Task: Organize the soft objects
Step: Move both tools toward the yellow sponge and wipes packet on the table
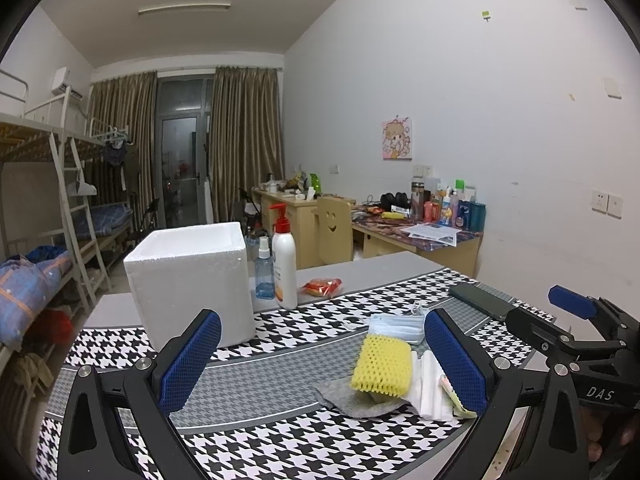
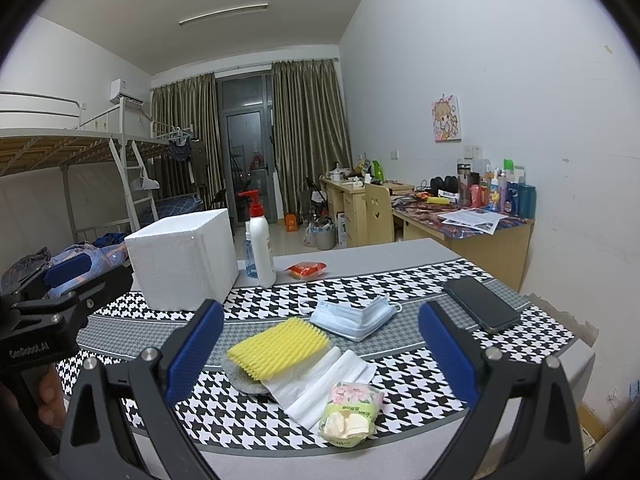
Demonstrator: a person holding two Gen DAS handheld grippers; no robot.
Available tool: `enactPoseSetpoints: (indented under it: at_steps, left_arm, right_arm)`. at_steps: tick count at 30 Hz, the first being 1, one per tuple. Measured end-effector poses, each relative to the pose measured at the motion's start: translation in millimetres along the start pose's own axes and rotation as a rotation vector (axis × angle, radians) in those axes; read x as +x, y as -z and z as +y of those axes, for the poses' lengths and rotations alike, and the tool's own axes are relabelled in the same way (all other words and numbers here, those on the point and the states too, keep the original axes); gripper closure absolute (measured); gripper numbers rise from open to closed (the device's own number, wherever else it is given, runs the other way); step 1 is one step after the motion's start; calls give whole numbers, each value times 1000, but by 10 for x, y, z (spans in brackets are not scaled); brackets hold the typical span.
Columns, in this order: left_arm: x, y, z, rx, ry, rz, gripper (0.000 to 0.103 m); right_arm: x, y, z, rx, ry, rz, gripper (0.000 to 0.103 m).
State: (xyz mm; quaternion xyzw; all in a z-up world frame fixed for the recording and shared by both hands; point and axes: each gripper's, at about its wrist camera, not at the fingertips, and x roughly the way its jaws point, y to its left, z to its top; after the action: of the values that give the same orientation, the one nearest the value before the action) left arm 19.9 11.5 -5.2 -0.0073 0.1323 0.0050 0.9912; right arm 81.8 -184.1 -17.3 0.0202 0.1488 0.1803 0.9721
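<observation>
A yellow foam net (image 1: 382, 365) (image 2: 279, 346) lies on a grey felt pad (image 1: 354, 399) (image 2: 240, 376) in the middle of the houndstooth cloth. Beside them lie folded white plastic bags (image 1: 430, 390) (image 2: 320, 380), a green tissue pack (image 2: 352, 410) (image 1: 454, 398) and a stack of blue face masks (image 1: 398, 326) (image 2: 352, 316). A white foam box (image 1: 190, 280) (image 2: 184, 260) stands at the back left. My left gripper (image 1: 322, 364) is open above the near cloth, nothing between its fingers. My right gripper (image 2: 320, 356) is open over the pile, holding nothing.
A white pump bottle (image 1: 285, 264) (image 2: 262, 246), a small blue spray bottle (image 1: 264, 272) and a red snack packet (image 1: 322, 286) (image 2: 306, 269) stand behind the cloth. A dark phone (image 1: 482, 300) (image 2: 482, 304) lies at the right. Bunk beds and desks fill the room beyond.
</observation>
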Motion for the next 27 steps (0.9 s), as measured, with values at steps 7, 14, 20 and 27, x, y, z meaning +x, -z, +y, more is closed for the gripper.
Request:
enactPoseSetpoints:
  at_steps: [7,14,20,27]
  left_arm:
    - [33,-5,-1,7,-3,6,1]
    - [110,6,-2,5,-1,29,1]
    - [180,20,-27,11,9,47,1]
    - [315,47,-71,20,28,84,1]
  right_arm:
    - [73,20,-13,0,-5,15,3]
    - [112,21,-31,3,1,24,3]
    - [152,22,-37,0,0,39,3]
    - [218,32,-78,7,4,66,3]
